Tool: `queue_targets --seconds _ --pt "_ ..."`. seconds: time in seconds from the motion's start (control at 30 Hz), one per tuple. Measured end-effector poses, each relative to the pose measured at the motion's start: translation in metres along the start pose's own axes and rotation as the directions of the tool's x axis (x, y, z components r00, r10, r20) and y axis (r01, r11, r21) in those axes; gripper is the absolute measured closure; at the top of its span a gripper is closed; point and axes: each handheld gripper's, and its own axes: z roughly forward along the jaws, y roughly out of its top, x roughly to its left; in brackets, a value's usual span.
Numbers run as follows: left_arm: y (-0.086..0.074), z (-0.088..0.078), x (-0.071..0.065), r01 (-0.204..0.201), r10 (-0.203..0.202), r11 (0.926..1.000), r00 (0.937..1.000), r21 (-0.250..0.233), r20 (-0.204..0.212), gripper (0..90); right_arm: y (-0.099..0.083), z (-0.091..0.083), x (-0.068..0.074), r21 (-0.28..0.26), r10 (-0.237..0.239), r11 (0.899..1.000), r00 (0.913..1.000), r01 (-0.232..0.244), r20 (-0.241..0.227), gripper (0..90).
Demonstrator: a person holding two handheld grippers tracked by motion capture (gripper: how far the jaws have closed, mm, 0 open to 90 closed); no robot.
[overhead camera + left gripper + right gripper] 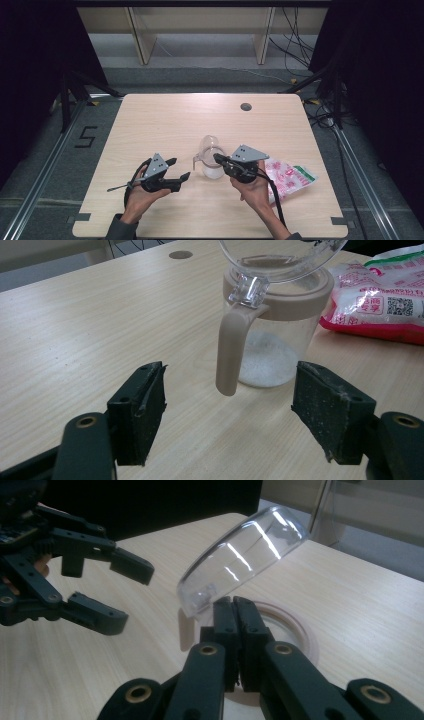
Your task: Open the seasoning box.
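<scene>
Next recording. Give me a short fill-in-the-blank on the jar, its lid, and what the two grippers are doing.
1. The clear lid of the jar stands flipped ____.
2. The jar's beige handle points toward the ____ gripper.
3. The fingers of the right gripper are ____, at the jar's rim.
4. Right of the jar in the high view lies a pink and white ____.

Missing words: open; left; shut; bag
</scene>
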Motion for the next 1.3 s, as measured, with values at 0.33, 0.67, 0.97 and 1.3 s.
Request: queue_targets --seconds 0.33,0.67,0.97,1.3 --pt "0.000 -0.002 0.001 -0.014 0.014 0.9999 0.9997 -0.007 -0.021 27.5 0.002 0.004 0.010 0.001 -0.017 1.000 0.9998 0.017 -0.011 89.8" --pt "0.000 0.000 -0.003 -0.007 0.007 0.9998 1.0000 -0.016 -0.004 27.2 0.005 0.005 0.017 0.012 -0.016 1.000 0.9983 0.017 -0.055 89.3" --pt "0.000 0.001 -0.003 -0.014 0.014 0.9997 0.9999 -0.020 0.001 27.0 0.006 0.013 0.022 -0.011 -0.013 1.000 0.9987 0.013 -0.049 88.5" --pt "-0.003 0.002 -0.005 -0.011 0.011 0.9999 0.9998 -0.004 -0.017 26.9 0.000 -0.035 0.003 -0.003 -0.019 1.000 0.9998 0.019 0.010 81.6"
